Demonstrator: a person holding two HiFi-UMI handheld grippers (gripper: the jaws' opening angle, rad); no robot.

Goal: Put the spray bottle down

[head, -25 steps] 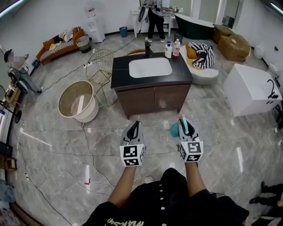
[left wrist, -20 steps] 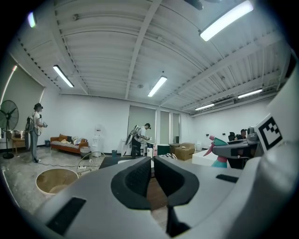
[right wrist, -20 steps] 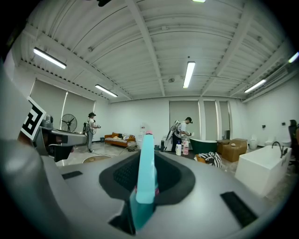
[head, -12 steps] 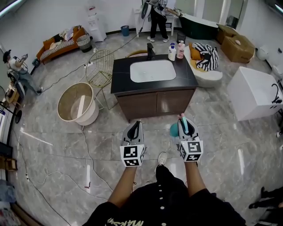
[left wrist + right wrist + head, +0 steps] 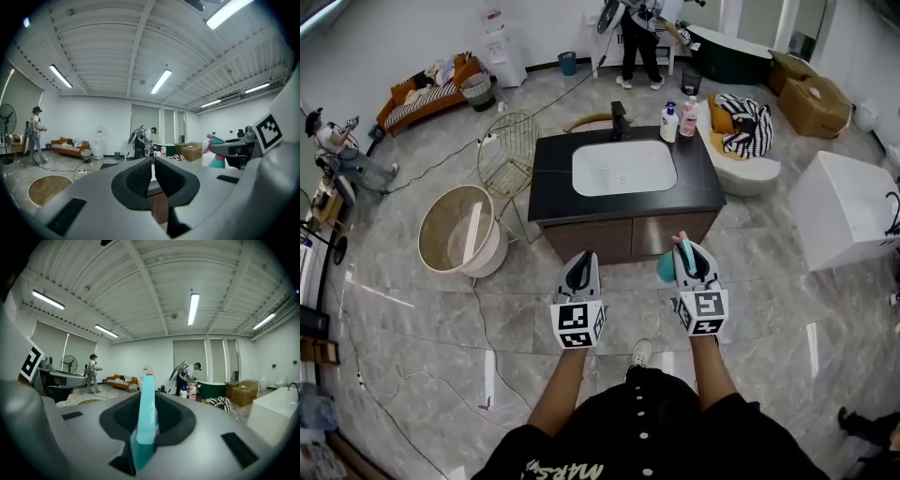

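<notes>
A teal spray bottle (image 5: pixel 666 270) with a pink nozzle hangs upright in my right gripper (image 5: pixel 692 251), whose jaws are shut on its neck. In the right gripper view the bottle's teal head (image 5: pixel 146 413) fills the gap between the dark pads. My left gripper (image 5: pixel 584 261) is level beside it, shut and empty; its pads (image 5: pixel 140 176) meet with nothing between them. Both grippers are over the floor just in front of the black vanity counter (image 5: pixel 553 173) with its white sink (image 5: pixel 623 167). From the left gripper view the bottle (image 5: pixel 216 157) shows at the right.
Two pump bottles (image 5: pixel 671 122) stand at the counter's back right by a black tap (image 5: pixel 619 120). A beige round tub (image 5: pixel 459 230) and a wire basket (image 5: pixel 508 155) are to the left, a white cabinet (image 5: pixel 848 211) to the right. Cables cross the floor. A person (image 5: pixel 639 37) stands at the back.
Both grippers have moved forward together with the bottle still gripped. The vanity now lies much nearer to them, its front edge just beyond the fingertips.
</notes>
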